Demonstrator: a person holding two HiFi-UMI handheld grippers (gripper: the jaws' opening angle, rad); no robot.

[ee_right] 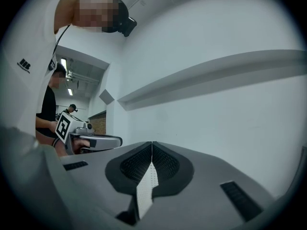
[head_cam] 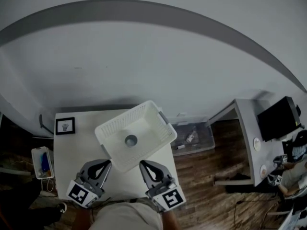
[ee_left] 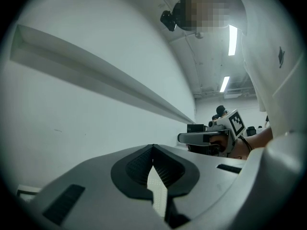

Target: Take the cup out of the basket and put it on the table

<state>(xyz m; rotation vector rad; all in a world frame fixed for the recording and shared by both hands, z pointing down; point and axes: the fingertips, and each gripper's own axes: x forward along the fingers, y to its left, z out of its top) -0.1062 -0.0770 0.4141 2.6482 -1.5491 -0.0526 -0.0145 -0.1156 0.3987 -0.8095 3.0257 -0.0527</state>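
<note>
Left gripper (head_cam: 106, 163) and right gripper (head_cam: 143, 164) sit closest to us in the head view, one on each side of the near corner of the basket (head_cam: 152, 110). The head view alone doesn't settle the grip, but each gripper view does: jaws closed, with a thin strip of the basket's white perforated wall pinched between the dark pads. So both claws are clamped on the basket.

Cup (head_cam: 130, 140) is inside the basket, a small grey round thing at the middle of its floor, seen from above. Only the head view shows it; neither gripper view catches it.

Basket sits skewed over the white table (head_cam: 67, 152), its right corner past the table's edge. We can't tell whether it rests on the table or hangs just above.

Framed picture (head_cam: 64, 125) lies on the table left of the basket. Clear bin (head_cam: 196, 140) is on the floor right of the basket.

Gripper views add what the head view lacks: each shows the other gripper level beside it, and the pale wall with its grey band beyond the basket.
</note>
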